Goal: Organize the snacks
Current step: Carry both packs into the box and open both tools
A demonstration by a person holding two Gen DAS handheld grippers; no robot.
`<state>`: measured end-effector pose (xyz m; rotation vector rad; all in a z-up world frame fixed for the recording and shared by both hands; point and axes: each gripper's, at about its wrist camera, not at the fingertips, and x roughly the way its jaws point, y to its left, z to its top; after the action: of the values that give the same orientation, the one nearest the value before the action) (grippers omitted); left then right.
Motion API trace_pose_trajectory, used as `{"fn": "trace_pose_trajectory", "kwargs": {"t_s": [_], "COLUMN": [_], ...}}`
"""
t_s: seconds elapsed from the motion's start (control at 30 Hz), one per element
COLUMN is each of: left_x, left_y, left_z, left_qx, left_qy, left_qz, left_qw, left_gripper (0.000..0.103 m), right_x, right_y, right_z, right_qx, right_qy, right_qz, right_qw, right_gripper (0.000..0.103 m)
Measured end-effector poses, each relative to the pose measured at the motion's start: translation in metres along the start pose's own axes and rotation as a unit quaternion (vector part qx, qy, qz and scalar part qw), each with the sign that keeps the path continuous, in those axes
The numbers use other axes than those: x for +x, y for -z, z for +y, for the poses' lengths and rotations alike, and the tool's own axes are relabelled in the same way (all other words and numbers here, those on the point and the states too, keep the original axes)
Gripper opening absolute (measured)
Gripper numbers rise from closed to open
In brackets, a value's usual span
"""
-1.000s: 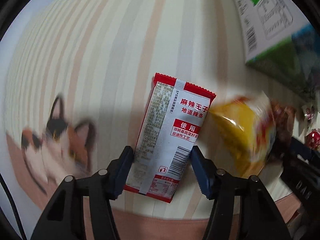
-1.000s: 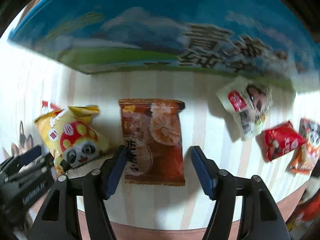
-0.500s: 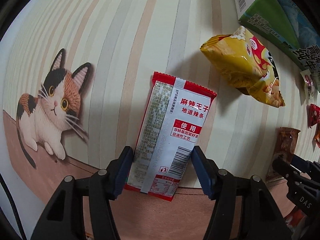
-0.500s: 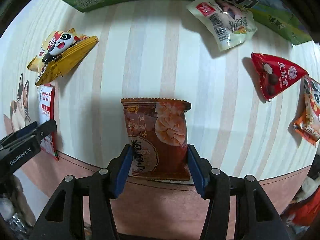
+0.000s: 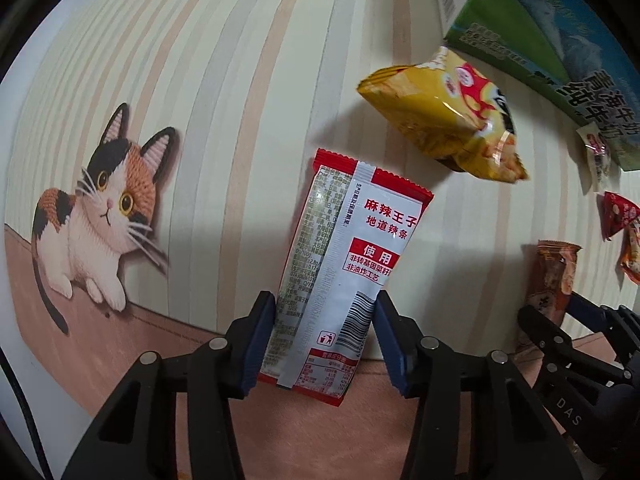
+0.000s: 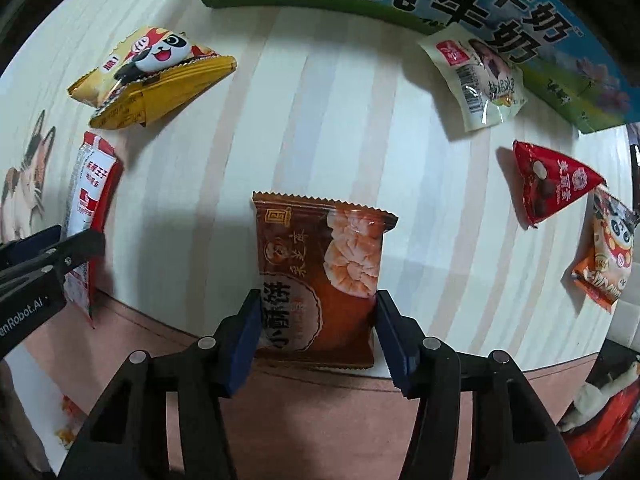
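My left gripper is shut on a red and white snack packet and holds it above the striped mat. My right gripper is shut on a brown pastry packet, also lifted. The red and white packet also shows at the left of the right wrist view. The brown packet shows at the right of the left wrist view. A yellow panda snack bag lies on the mat at the far left.
A green and blue milk carton box stands along the far edge. A white packet, a red triangular packet and an orange panda bag lie at the right. A cat picture is printed on the mat at the left.
Both grippers have pulled back and up from the box with their packets. The right gripper closed on the brown packet. The yellow bag now lies farther off.
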<state>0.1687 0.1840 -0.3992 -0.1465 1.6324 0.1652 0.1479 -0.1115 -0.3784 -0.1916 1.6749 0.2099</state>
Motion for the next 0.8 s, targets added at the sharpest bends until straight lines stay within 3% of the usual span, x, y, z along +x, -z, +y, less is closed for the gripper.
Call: {"fn": "trace_pose_trajectory", "kwargs": {"t_s": [0.23,0.43,0.7,0.8], "left_x": [-0.034,-0.102,-0.171,-0.185], "left_y": [0.021,0.013,-0.058,-0.099], "left_z": [-0.014,-0.031,-0.081,-0.105], "left_qx": [-0.003,0.016,0.042,0.046], "left_qy": [0.046,0.097,0.163,0.169], "left_qz": [-0.008,-0.054,-0.086,-0.091], "left_qw": [0.9989,0.9937,0.9819,0.9804], "left_gripper": [0.047,0.047,0.047,0.047], "right_x": [-0.039,-0.098,-0.197,-0.219], "right_y": [0.003,0.006,-0.035,-0.061], "right_z": [-0.027,-0.064,-0.135,-0.158], "right_qx": [0.018,0.046,0.102,0.115], "right_qy": [-0.061,-0.118,-0.158,-0.144], "right_qz": [-0.019,-0.055,-0.135,-0.162], "right_qw": [0.998,0.990,0.973,0.969], "right_gripper": [0.058,0.058,0.058,0.058]}}
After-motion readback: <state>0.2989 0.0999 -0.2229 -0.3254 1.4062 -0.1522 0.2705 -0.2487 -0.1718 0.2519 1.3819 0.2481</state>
